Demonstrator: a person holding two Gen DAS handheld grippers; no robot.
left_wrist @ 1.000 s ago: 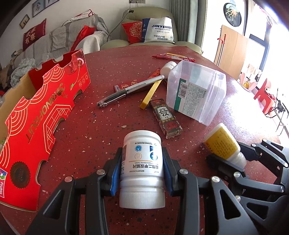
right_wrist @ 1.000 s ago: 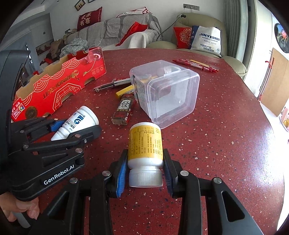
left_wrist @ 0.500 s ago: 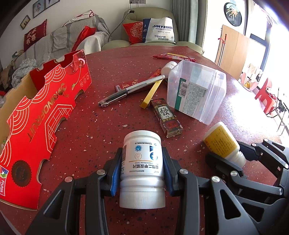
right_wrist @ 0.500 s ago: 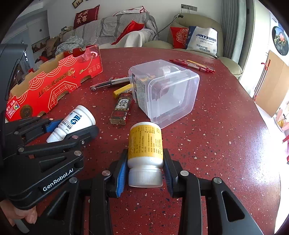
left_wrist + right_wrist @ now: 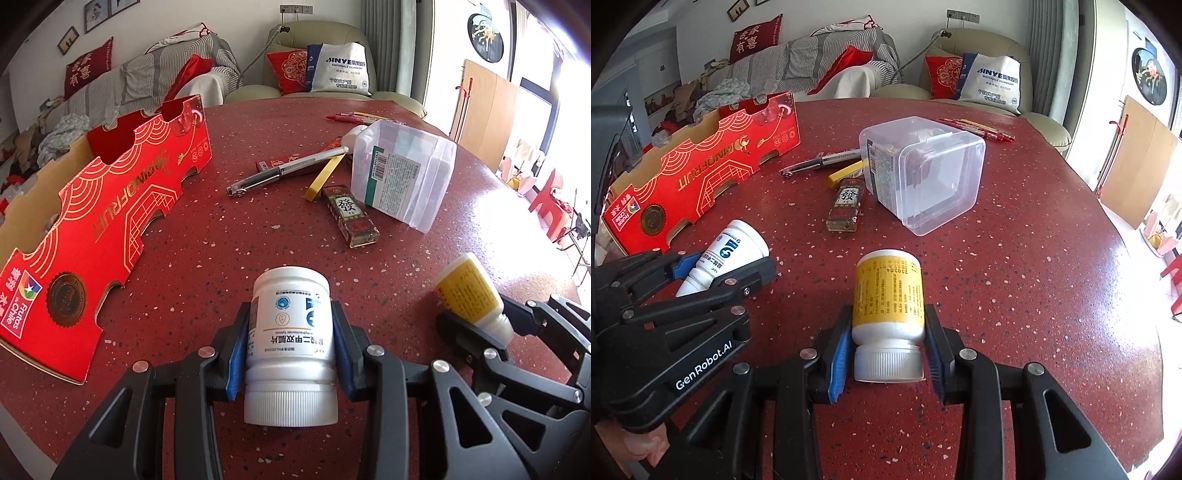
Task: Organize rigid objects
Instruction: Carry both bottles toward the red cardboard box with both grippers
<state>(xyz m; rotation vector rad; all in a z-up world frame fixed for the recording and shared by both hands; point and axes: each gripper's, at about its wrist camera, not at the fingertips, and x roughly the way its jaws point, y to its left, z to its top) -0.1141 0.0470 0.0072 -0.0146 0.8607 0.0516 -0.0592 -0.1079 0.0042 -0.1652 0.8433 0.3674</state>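
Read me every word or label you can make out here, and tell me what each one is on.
"RINOFRUIT" and "Frutas Chile": red cardboard box.
"發": small dark box.
"SINYE": white bag on the armchair.
"GenRobot.AI": left gripper.
"有喜": red cushion.
White bottle and yellow bottle: print too small to read.
Clear container sticker: unreadable.

Both views slid sideways over the table: red fruit box [image 5: 99, 221] sits further right in left wrist frame, more of its far end visible. Clear plastic container [image 5: 923, 173] and mahjong-print lighter [image 5: 846, 206] shifted slightly right in right wrist frame.
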